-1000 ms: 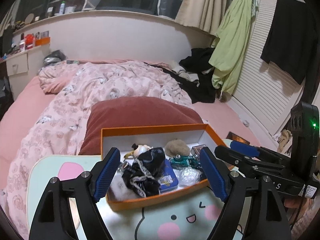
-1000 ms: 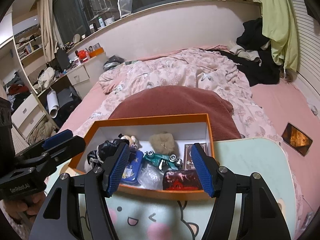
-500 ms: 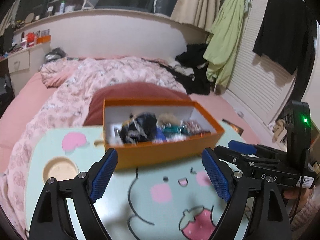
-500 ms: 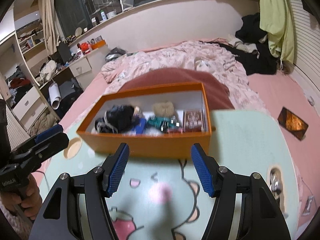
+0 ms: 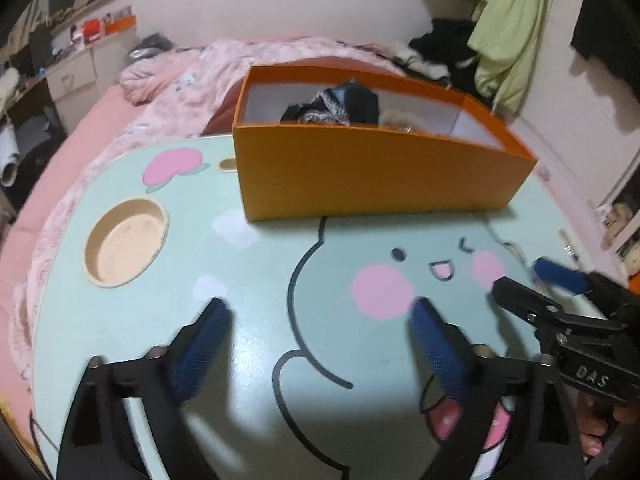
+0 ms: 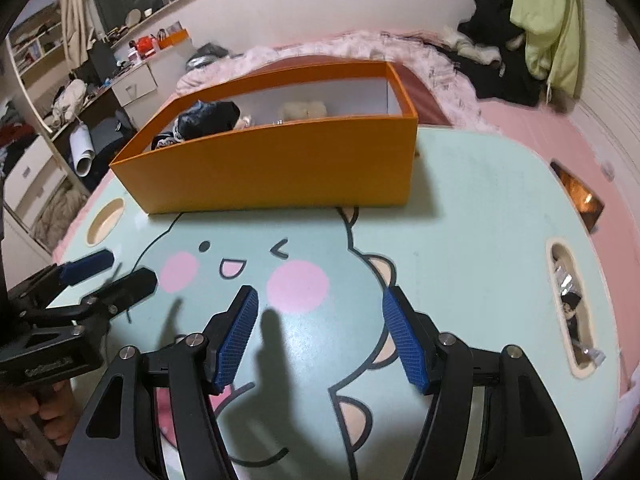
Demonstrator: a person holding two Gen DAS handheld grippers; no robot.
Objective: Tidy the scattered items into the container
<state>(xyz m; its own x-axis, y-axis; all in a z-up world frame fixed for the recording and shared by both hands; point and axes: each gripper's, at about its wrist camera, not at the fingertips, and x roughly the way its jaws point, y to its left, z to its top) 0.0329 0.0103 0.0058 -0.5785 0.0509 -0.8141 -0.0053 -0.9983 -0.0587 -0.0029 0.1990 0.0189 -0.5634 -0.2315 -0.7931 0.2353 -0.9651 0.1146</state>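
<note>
Both tongs point(image 5: 318, 312) point(image 6: 320, 312) just widened, empty, before orange box point(image 5: 360, 172)

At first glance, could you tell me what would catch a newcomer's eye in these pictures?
The bright orange box stands at the far side of the mint-green cartoon table, with dark cloth and a fluffy beige thing showing over its rim. Nearer the camera, the left gripper and right gripper hover over the bare tabletop with open jaws, nothing between them. Behind the box lies a rumpled pink bed.
</note>
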